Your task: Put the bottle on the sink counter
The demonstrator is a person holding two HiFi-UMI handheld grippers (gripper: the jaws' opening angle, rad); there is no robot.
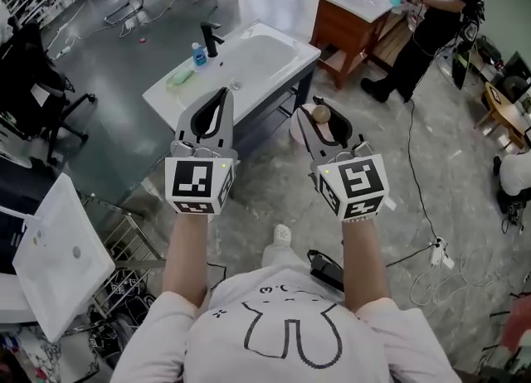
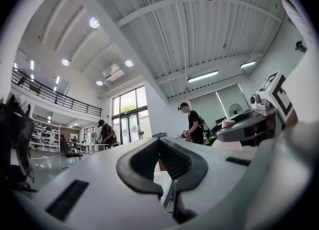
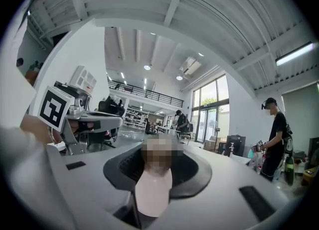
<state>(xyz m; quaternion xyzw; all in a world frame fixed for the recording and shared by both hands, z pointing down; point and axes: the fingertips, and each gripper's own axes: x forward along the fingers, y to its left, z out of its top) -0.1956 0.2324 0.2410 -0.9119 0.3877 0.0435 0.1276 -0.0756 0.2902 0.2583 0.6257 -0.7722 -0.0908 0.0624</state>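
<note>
Right gripper (image 1: 328,124): fingers are clamping pink bottle (image 3: 153,189) between them; left gripper (image 1: 221,101): fingers are resting together, empty

The sink counter (image 1: 292,66) has a bare rim along its near and right edges. Its wide white basin (image 1: 253,56) fills the middle and is open from above. The far left corner is crowded: a black faucet (image 1: 211,39) stands upright with a blue bottle (image 1: 199,54) just beside it, and a pale green item (image 1: 180,77) lies near the left end. The grey floor (image 1: 265,182) before the counter is open up to its dark frame (image 1: 265,112). Well apart to the right stand a wooden vanity (image 1: 348,29) and a person (image 1: 436,25), with a cable (image 1: 412,166) trailing over the floor. A white board (image 1: 58,249) and a wire rack (image 1: 133,244) hem the near left.
</note>
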